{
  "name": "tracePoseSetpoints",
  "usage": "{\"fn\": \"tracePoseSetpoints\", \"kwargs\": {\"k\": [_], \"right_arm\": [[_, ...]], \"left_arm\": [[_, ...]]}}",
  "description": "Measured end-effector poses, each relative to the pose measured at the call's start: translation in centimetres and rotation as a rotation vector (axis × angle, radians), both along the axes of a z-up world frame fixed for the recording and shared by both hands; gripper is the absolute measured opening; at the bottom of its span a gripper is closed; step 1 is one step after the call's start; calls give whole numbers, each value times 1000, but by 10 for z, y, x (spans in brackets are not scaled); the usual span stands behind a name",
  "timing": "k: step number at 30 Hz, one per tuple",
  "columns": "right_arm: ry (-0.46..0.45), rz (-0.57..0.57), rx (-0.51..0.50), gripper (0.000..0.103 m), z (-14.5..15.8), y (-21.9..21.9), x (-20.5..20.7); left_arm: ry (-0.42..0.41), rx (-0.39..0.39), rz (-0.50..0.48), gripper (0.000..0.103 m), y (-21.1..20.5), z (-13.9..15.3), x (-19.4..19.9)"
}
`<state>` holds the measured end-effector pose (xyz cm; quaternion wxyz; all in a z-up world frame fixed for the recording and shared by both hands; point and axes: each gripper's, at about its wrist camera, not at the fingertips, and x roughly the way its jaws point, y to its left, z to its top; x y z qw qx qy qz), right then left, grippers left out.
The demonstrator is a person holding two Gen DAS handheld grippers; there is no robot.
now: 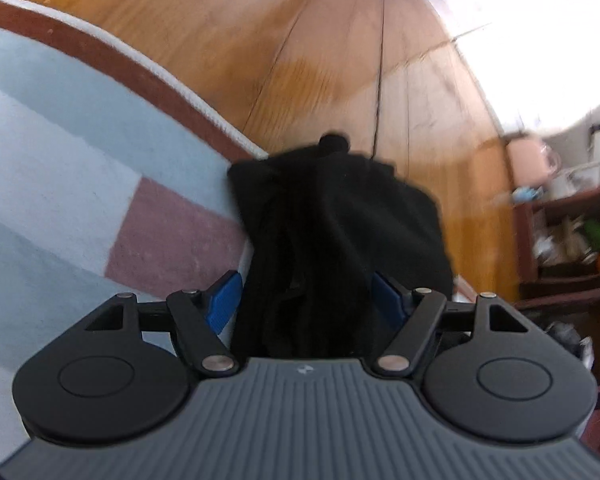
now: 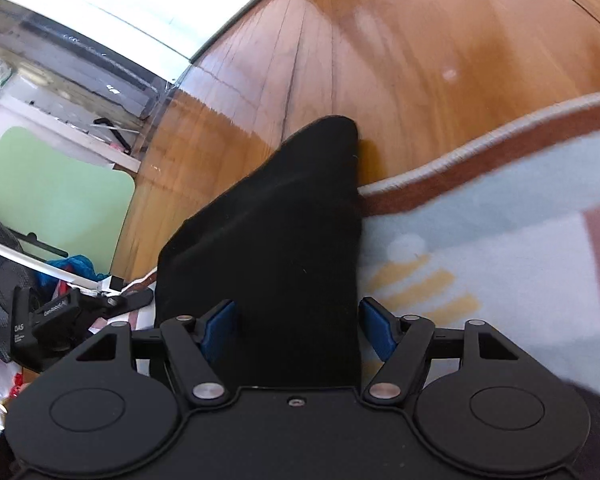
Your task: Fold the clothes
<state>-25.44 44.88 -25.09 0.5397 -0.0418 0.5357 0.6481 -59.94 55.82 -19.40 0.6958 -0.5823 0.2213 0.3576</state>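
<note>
Both wrist cams look down, close, sharing black cloth, rug edge, wood floor.

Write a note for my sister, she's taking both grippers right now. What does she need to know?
Left gripper: black garment bunched between its blue pads, apparently gripped.
Right gripper: a flatter part of the black cloth sits between its pads, seemingly held too.
The cloth hangs over the edge of the blue rug, above the wooden floor.
Done: garment picked up.
Left: lay it flat on the rug and fold it. The pictures are blurry, so check both grips.
</note>
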Motion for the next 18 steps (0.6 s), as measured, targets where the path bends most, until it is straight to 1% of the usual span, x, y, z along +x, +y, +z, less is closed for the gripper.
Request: {"fn": "tracePoseSetpoints", "kwargs": {"k": [1, 2, 3, 4, 6, 7, 10, 12, 13, 14, 15, 16, 17, 18], "right_arm": [[-38, 2, 12, 75, 5, -2, -3], [-76, 3, 24, 75, 11, -5, -7], [-115, 5, 37, 68, 16, -7, -10], [-153, 6, 49, 51, 22, -10, -14], [-229, 9, 73, 36, 33, -15, -21], [-268, 11, 85, 33, 38, -17, -24], [-382, 16, 122, 32, 55, -25, -34], [-459, 19, 146, 32, 66, -30, -41], [-497, 20, 159, 33, 71, -32, -45], [-493, 9, 148, 34, 69, -33, -40], [-455, -12, 121, 34, 61, -34, -30], [-418, -32, 93, 36, 53, -34, -19], [-380, -53, 65, 38, 45, -34, -9], [-342, -74, 37, 42, 36, -34, 2]], "left_arm": [[21, 10, -25, 72, 0, 1, 6], [44, 35, -63, 69, 0, 4, 13], [63, 65, -98, 54, -1, 6, 21], [83, 109, -128, 30, -5, 12, 28], [123, 228, -187, 26, -14, 28, 45], [120, 283, -213, 26, -20, 35, 53], [113, 408, -284, 26, -35, 51, 78], [122, 435, -317, 27, -38, 52, 96], [146, 427, -323, 29, -36, 48, 104], [179, 407, -334, 30, -32, 42, 113], [214, 387, -346, 32, -27, 34, 121], [244, 378, -355, 40, -22, 28, 128], [260, 368, -362, 45, -17, 24, 131], [249, 350, -355, 52, -12, 23, 130]]}}
